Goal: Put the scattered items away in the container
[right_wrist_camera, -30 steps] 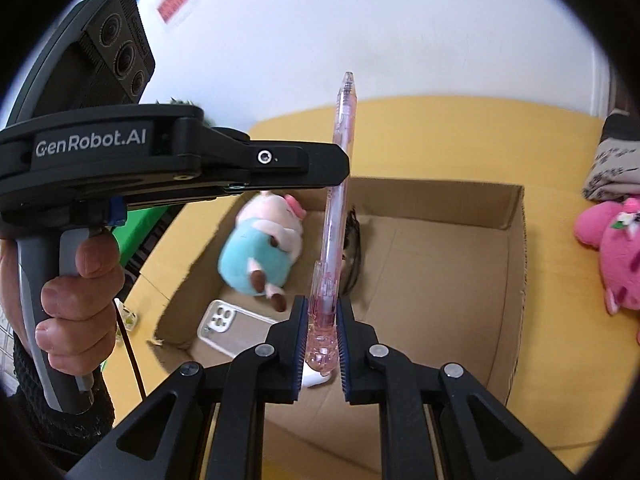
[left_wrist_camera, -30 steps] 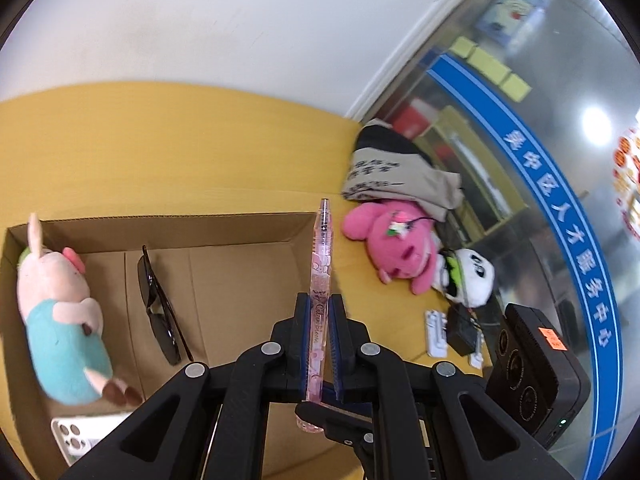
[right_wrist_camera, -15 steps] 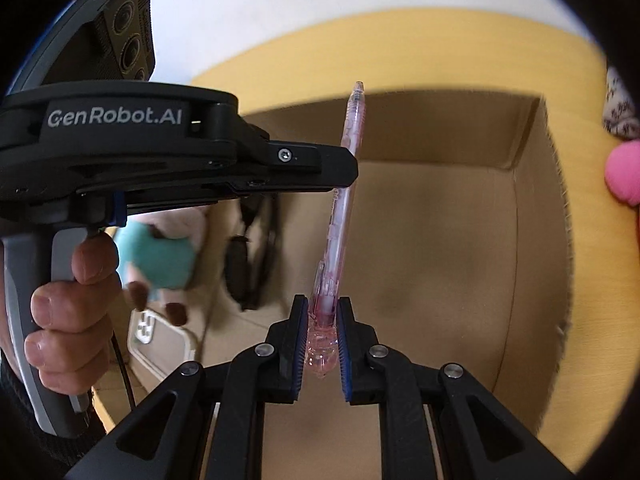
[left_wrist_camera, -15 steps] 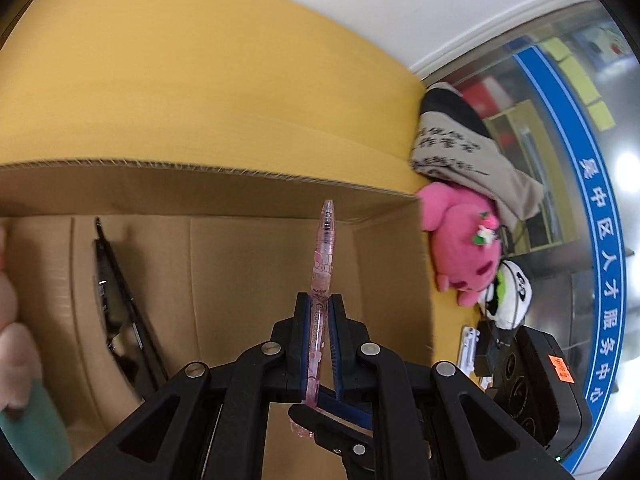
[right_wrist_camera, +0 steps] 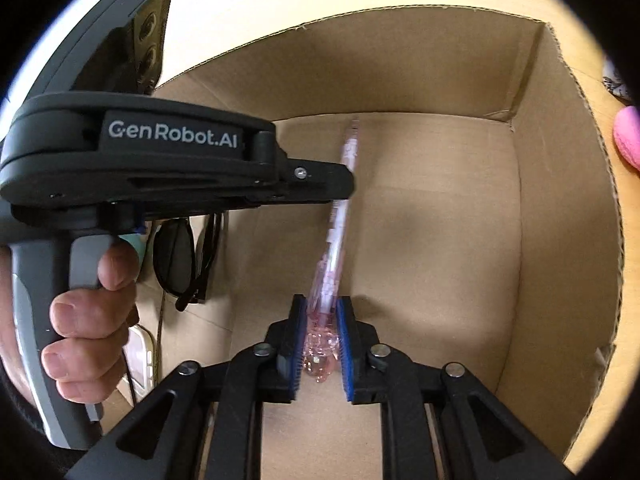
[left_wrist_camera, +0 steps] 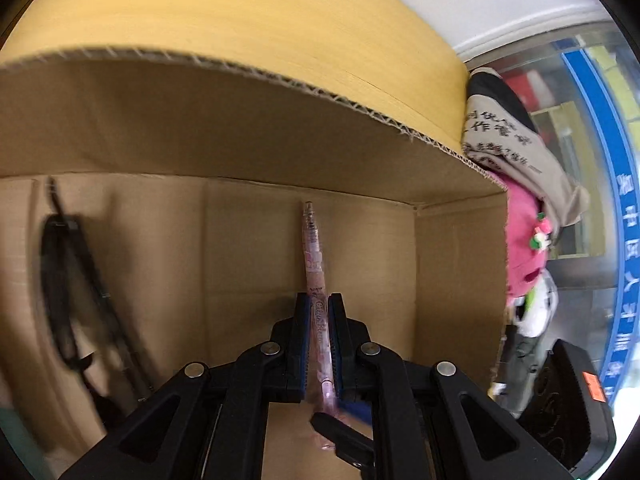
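Note:
A pink see-through pen (left_wrist_camera: 314,256) points down into the cardboard box (left_wrist_camera: 240,132), low above its floor. My left gripper (left_wrist_camera: 319,300) grips the pen at mid-length; its jaws are just starting to open and the pads still touch it. My right gripper (right_wrist_camera: 322,304) is at the pen's (right_wrist_camera: 338,224) thick rear end. Its jaws are opening, with a small gap showing on each side of the pen. In the right wrist view a hand (right_wrist_camera: 92,320) holds the left gripper's black body (right_wrist_camera: 172,160) over the box (right_wrist_camera: 560,240).
Black sunglasses (left_wrist_camera: 68,280) (right_wrist_camera: 180,264) lie on the box floor at the left, with a white phone (right_wrist_camera: 140,352) nearer. Outside the box's right wall lie a pink plush (left_wrist_camera: 524,240), a grey printed bag (left_wrist_camera: 508,140) and a panda plush (left_wrist_camera: 536,308) on the yellow table.
Both grippers have sunk with the pen from above the rim down into the box. The right jaws have parted from the pen's end; the left jaws look almost unchanged.

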The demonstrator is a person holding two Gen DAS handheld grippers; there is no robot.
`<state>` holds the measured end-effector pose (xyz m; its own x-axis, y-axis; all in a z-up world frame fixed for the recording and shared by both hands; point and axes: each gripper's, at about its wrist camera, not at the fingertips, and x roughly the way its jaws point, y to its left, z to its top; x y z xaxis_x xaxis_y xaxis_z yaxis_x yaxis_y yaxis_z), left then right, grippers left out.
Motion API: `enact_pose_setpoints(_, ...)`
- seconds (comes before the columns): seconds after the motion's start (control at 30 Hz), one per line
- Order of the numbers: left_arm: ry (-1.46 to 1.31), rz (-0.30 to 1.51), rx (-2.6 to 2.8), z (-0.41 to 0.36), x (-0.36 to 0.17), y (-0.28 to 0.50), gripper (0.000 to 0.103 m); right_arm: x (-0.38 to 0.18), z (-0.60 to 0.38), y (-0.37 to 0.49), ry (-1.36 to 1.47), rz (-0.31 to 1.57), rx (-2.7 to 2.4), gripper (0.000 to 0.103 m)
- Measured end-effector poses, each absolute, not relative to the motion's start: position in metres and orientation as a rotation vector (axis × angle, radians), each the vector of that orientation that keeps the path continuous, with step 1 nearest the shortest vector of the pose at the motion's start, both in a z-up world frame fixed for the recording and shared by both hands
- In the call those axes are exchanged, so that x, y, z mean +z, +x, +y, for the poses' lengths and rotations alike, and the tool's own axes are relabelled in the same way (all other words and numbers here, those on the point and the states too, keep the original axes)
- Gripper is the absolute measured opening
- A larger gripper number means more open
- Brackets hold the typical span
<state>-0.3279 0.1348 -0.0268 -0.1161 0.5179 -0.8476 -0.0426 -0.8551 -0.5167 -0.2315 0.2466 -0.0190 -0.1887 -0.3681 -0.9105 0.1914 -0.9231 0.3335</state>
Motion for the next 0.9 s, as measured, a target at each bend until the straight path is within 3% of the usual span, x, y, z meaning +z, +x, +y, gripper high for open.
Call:
enact_pose_setpoints(0.07,-1.742,-0.435,2.099,0.132,-0.009,-0.319,0.025,-0.011,0.249,-0.222,1.702,-0.196,-2.216,0.044)
enact_pose_setpoints(0.2,-1.526,-0.283,2.297,0.111,0.051,-0.276,0.078,0.026,0.252,-0.180,1.545,-0.183,-2.313,0.054)
enact_pose_setpoints(0.27,-1.373,-0.215,2.410,0.094,0.083,-0.242,0.088,0.046,0.254,-0.150,1.454,-0.182,-2.367,0.068)
enact_pose_setpoints(0.33,-1.218,-0.097,2.518,0.080,0.108,-0.195,0.098,0.063,0.254,-0.115,1.365,-0.174,-2.429,0.071)
enact_pose_setpoints(0.43,-1.049,0.149,2.703,0.068,0.121,-0.128,0.102,0.076,0.257,-0.073,1.243,-0.194,-2.521,0.073)
enact_pose_setpoints(0.53,-0.974,0.273,2.830,0.057,0.113,-0.076,0.102,0.074,0.252,-0.042,1.165,-0.193,-2.697,0.073)
enact_pose_setpoints(0.67,-0.922,0.209,2.883,0.037,0.094,-0.029,0.102,0.066,0.244,-0.014,1.124,-0.170,-2.797,0.073)
enact_pose_setpoints(0.9,-0.910,0.067,2.946,0.019,0.052,0.004,0.102,0.039,0.225,0.008,1.041,0.042,-2.867,0.073)
